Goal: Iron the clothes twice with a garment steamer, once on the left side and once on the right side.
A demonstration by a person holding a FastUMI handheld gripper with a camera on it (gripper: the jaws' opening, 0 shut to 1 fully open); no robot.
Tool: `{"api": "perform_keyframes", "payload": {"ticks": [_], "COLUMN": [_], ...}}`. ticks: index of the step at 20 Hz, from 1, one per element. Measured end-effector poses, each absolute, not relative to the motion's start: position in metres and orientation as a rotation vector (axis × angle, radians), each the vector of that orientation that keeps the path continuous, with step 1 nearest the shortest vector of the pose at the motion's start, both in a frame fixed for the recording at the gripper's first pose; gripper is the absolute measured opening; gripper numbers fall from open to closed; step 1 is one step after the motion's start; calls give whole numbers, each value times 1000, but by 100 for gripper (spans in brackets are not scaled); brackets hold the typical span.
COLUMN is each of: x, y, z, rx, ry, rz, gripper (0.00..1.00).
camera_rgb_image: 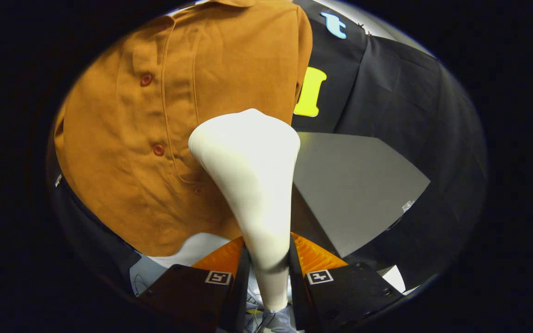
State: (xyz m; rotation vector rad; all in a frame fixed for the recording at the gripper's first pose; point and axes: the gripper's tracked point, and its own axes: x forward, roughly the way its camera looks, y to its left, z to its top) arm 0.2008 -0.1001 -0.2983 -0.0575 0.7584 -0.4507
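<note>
Backdrop: black cloth wall (400, 92) behind, with a grey flat panel (354, 185) off to the side.
Shirt: orange-brown buttoned cloth shirt (155, 138) hanging up, beyond the fingers.
Steamer: white plastic garment steamer (252, 175), wide head right up against the shirt's front.
Gripper (266, 263): both fingers clamped tight on the steamer's handle.

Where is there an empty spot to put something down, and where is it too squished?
The grey tabletop, right of the white steamer and bordered by the black cloth wall, looks bare. It is crowded left of that: the gripper has its fingers shut on the steamer, whose head sits close against the orange shirt.
</note>
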Motion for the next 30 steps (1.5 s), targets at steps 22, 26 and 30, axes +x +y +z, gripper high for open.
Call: {"api": "perform_keyframes", "payload": {"ticks": [22,26,30], "x": [281,286,284], "y": [65,68,67], "z": [-173,-181,-197], "rx": [-129,-150,-191], "ry": [450,473,513], "rz": [-203,-228,-263], "gripper": [44,44,44]}}
